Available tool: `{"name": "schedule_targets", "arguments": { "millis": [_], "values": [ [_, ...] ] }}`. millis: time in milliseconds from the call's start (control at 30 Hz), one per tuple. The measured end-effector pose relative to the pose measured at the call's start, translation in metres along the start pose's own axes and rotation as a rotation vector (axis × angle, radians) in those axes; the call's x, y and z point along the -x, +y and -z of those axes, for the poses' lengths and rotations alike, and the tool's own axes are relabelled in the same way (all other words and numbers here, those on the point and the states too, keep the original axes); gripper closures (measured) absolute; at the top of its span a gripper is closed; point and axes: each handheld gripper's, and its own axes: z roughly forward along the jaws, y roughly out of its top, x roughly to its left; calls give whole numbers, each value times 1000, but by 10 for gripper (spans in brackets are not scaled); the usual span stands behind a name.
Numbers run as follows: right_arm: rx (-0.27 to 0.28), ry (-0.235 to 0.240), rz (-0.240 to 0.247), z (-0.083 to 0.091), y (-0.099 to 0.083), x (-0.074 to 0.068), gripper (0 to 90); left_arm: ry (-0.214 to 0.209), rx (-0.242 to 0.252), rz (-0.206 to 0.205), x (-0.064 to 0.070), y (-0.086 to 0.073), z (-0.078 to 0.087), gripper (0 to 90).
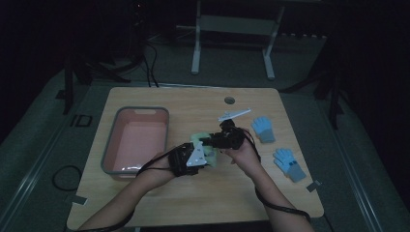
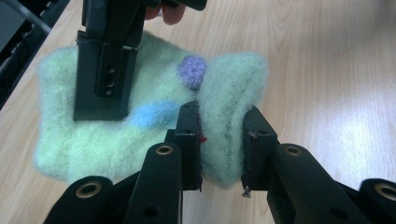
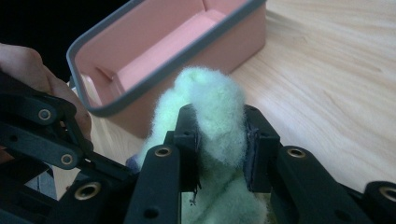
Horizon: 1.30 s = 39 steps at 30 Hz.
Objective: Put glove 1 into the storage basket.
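A fuzzy pale-green knitted glove (image 1: 202,145) lies near the middle of the light wooden table (image 1: 193,193), and both tools have hold of it. In the high view the left gripper (image 1: 200,153) sits at about seven o'clock from the glove's centre and the right gripper (image 1: 209,141) at about two o'clock, their tips nearly meeting over the wool. In the left gripper view, the left gripper (image 2: 220,140) has its two black jaws pinched on a raised fold at the glove's edge, with green fleece bulging between the pads; a small round purple patch (image 2: 192,71) sits at eleven o'clock from that fold and a pale blue patch (image 2: 152,114) at nine o'clock, while the right gripper's black jaw presses down on the glove farther off at ten o'clock. In the right gripper view, the right gripper (image 3: 219,140) is likewise clamped on a bunched hump of the same green wool, which rises above the jaw tips. A pink rectangular plastic basin with a grey rim (image 1: 112,145) stands at nine o'clock from the glove, near but apart. Two light-blue knitted gloves lie at three o'clock, one (image 1: 263,128) farther from the person and one (image 1: 289,164) nearer, well apart from the green glove.
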Motion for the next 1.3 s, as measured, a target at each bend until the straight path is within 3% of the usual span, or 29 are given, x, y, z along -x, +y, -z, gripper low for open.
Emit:
{"name": "schedule_targets", "arguments": {
  "millis": [667,933,1300],
  "values": [
    [-6,50,56,-40,54,-30,711,45,-43,7,-30,-29,52,732],
    [-12,60,73,-61,70,-42,710,51,-58,30,-40,-49,67,732],
    [-22,100,67,-108,83,-62,710,56,-111,51,-49,-89,90,732]
  ]
}}
